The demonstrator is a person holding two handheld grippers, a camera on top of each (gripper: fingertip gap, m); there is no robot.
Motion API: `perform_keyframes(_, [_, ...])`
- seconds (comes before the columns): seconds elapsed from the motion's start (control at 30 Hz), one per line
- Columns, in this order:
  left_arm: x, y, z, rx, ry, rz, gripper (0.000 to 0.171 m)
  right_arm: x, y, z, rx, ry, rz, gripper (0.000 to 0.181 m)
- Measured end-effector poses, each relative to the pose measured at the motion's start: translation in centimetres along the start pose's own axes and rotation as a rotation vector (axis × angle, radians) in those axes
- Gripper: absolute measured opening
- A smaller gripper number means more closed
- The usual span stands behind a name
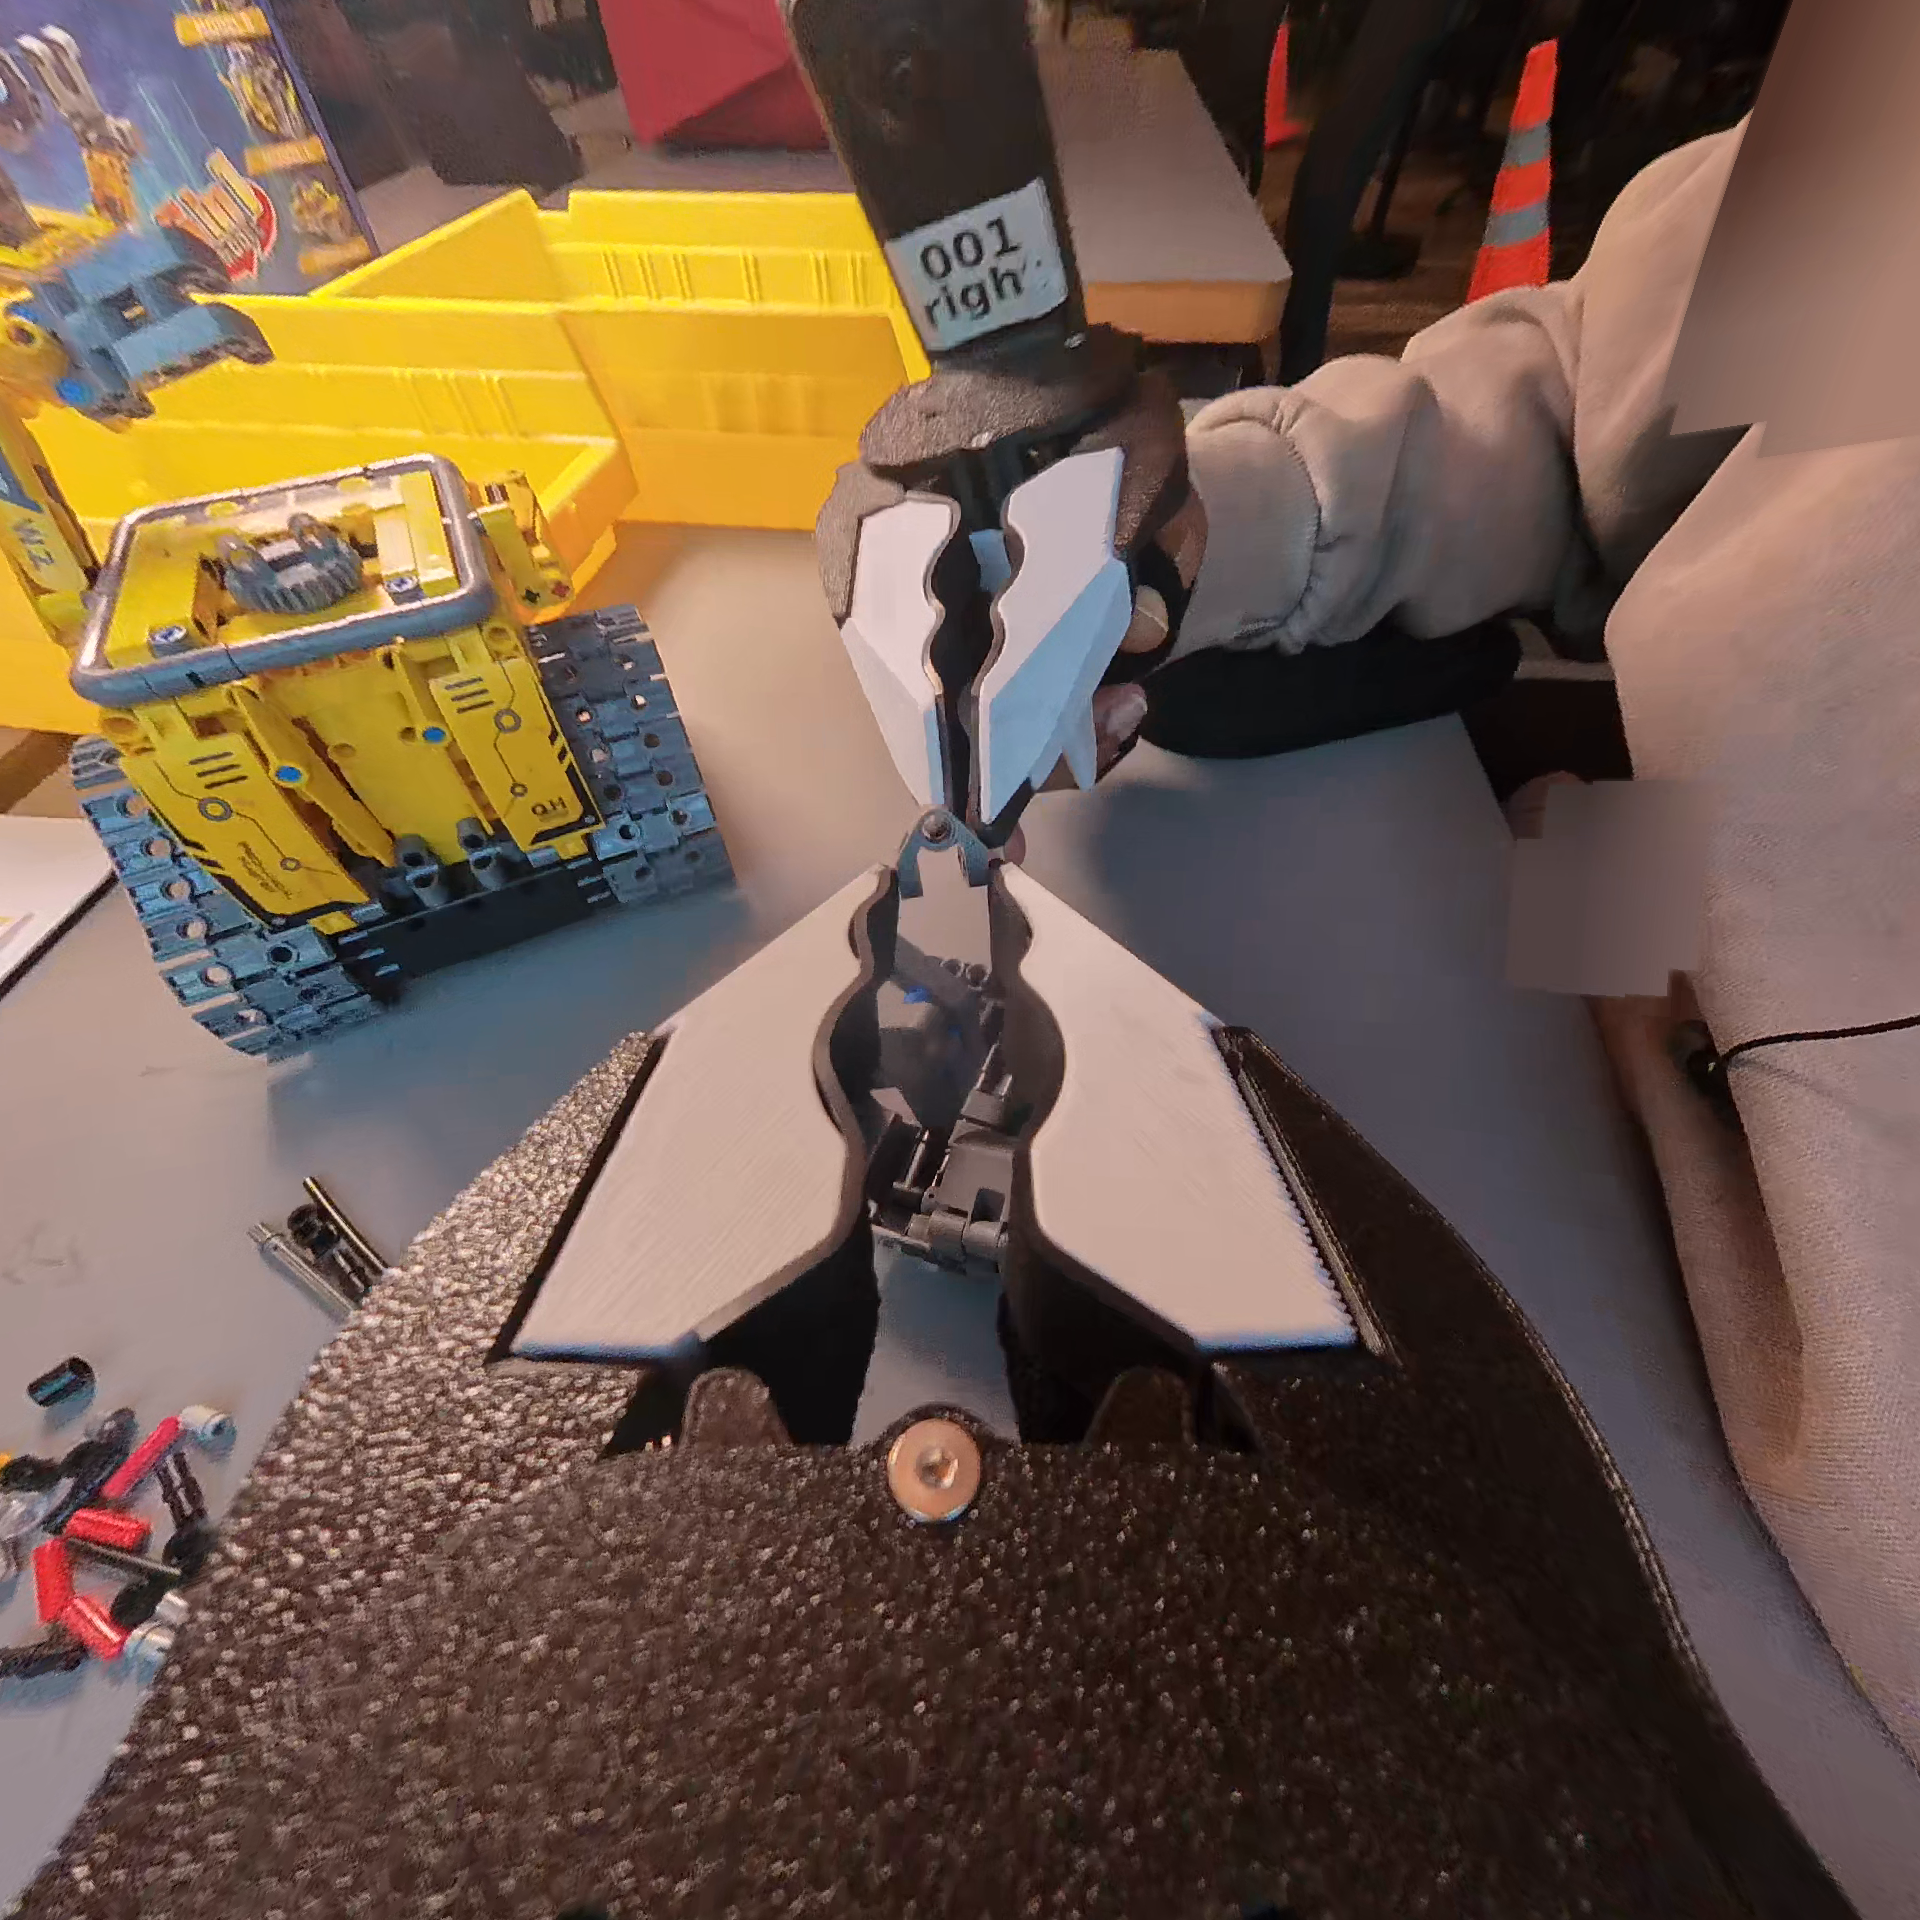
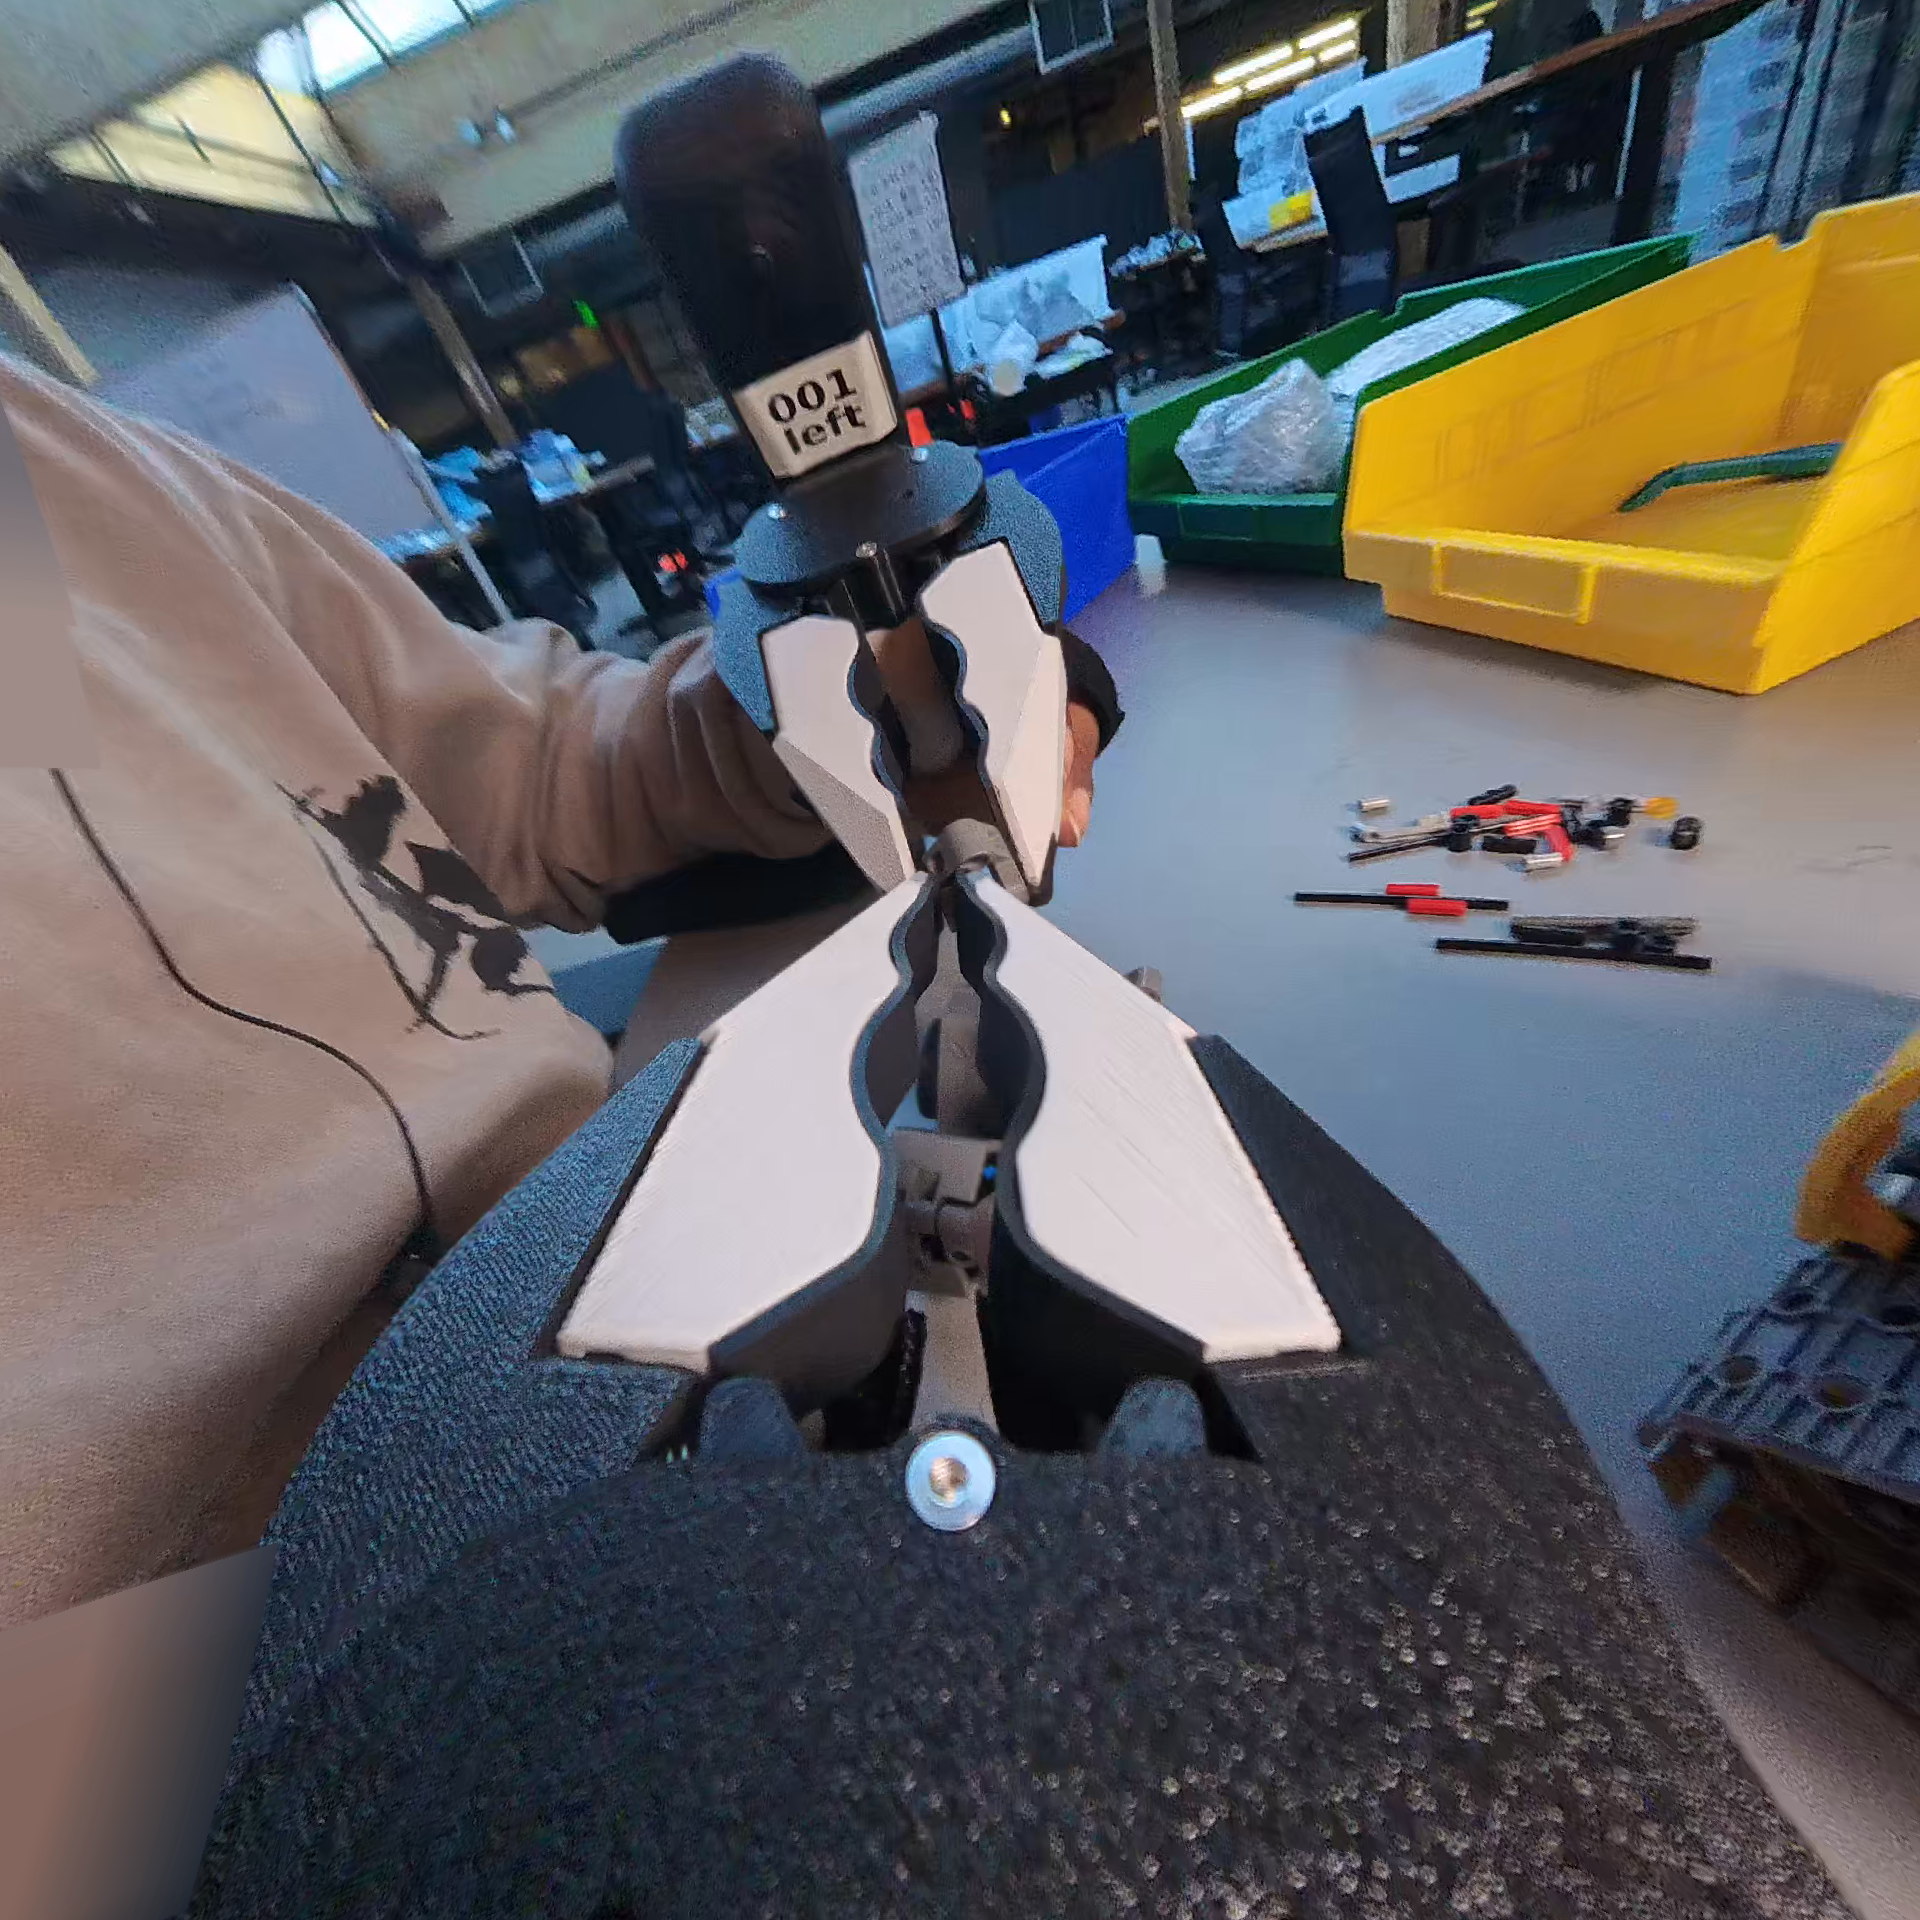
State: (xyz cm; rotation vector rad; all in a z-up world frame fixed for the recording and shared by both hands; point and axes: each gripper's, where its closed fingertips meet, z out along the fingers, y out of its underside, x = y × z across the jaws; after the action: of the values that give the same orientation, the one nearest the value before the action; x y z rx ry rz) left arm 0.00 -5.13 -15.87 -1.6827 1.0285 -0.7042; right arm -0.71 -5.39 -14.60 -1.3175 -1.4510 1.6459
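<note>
Two grippers: tip to tip over a grey table [image 1: 1299,935], both pinching one small grey brick assembly.
Left wrist view, left gripper [image 1: 940,878]: fingers drawn together on the grey brick assembly [image 1: 943,836]; the rest of it sits half hidden between the fingers.
Right gripper [image 1: 961,800]: points down, tips nipping the same piece.
Beside: yellow tracked brick vehicle [image 1: 353,727], yellow bins [image 1: 644,343], loose red and black pins [image 1: 99,1558] cut off at the edge.
Right wrist view, right gripper [image 2: 940,883]: fingers nearly together; contact point blurred.
Vehicle: only a corner shows.
</note>
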Motion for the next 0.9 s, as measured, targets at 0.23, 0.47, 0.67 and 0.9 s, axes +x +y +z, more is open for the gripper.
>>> perform_keyframes(0.23, [0.2, -0.9, -0.5, 0.072, -0.008, 0.028, 0.005, -0.9, -1.0, -0.4, 0.094, -0.135, 0.183, 0.002])
perform_keyframes(0.47, [0.3, -1.6, -0.9, 0.137, 0.023, -0.028, 0.045, -1.1, -1.8, -0.6, 0.15, -0.188, 0.27, 0.002])
perform_keyframes(0.67, [0.4, -0.8, -0.2, 0.083, 0.001, 0.012, 0.017, -0.5, -0.1, 0.3, 0.07, -0.144, 0.286, 0.001])
perform_keyframes(0.9, [0.2, -1.3, -1.2, 0.173, 0.117, -0.2, 0.016, 0.8, -2.5, -1.4, 0.169, -0.035, 0.163, 0.021])
